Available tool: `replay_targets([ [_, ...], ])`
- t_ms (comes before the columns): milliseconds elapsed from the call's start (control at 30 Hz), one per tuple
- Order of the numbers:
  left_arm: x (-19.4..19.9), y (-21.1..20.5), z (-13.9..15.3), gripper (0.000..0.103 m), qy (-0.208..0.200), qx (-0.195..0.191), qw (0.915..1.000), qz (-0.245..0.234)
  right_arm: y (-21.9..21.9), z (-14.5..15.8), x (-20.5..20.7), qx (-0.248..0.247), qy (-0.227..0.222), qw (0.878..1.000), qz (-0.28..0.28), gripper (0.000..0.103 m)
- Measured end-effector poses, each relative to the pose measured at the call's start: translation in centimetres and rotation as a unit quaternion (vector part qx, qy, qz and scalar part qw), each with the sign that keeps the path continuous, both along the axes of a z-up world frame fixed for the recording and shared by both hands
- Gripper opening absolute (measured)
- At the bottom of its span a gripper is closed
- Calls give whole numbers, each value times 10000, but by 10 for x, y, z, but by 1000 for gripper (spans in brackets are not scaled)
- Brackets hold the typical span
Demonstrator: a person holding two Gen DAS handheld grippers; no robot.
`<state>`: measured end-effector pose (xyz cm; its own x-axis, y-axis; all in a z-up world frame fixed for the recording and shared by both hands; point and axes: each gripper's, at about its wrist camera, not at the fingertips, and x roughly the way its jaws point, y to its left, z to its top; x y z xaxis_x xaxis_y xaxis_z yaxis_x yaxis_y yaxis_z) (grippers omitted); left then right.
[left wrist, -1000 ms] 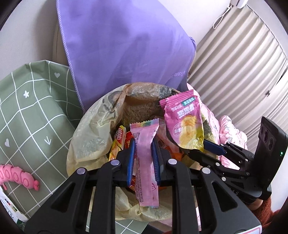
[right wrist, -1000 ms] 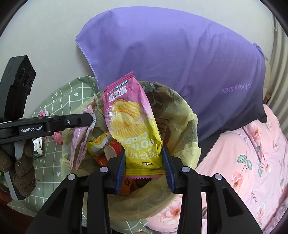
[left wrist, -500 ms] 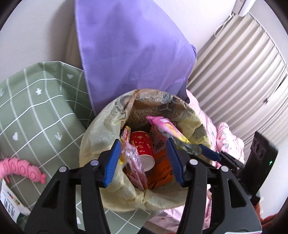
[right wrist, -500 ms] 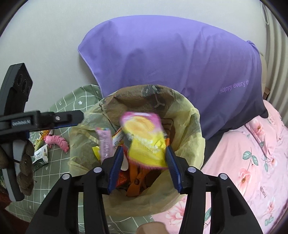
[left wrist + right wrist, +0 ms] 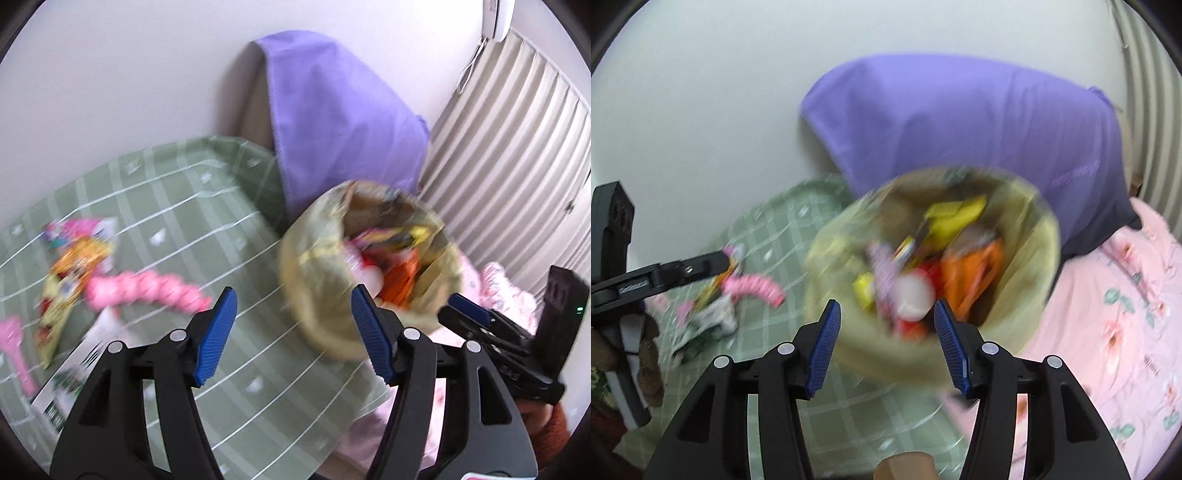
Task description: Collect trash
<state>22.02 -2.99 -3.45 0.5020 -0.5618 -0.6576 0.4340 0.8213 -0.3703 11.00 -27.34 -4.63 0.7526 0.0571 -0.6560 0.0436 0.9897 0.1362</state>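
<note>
A bin lined with a yellowish bag [image 5: 325,317] [image 5: 1030,266] holds several wrappers and a red paper cup [image 5: 916,299]. My left gripper [image 5: 295,332] is open and empty, above the green checked cloth [image 5: 177,206] just left of the bin. My right gripper [image 5: 886,343] is open and empty, above the near rim of the bin. More trash lies on the cloth at the left: an orange and yellow snack packet [image 5: 70,269] and a white and green carton [image 5: 70,384] [image 5: 701,325]. Both views are blurred by motion.
A pink caterpillar toy [image 5: 147,291] [image 5: 753,288] lies on the cloth by the packets. A purple pillow [image 5: 332,118] [image 5: 979,125] leans on the wall behind the bin. A pink floral blanket [image 5: 1126,332] lies at the right. Curtains [image 5: 509,147] hang at the far right.
Both grippers let their wrappers fall into the bin and opened wide. Both then pulled back and up; the left one swung left, bringing the cloth and its litter into view.
</note>
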Motion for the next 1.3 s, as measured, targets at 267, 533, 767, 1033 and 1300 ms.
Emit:
replay_targets([
  [267,-48,56,-28,61,249,273,9935,1074,25,-21,-17,204,236,9964,783,50],
  [533,-99,114,-22,61,-157,481,9793,1961,53,-30,-18,326,-40,9852,1684,50],
  [767,-128,143,-17,61,-239,721,9718,2233,73,-37,-10,339,71,9773,2090,50],
  [1033,-97,158,-22,61,-313,666,9799,1857,83,-55,11,167,318,9797,1973,50],
  [1300,-30,182,-29,61,-295,603,9804,1852,120,-49,59,-160,232,9766,2132,50],
])
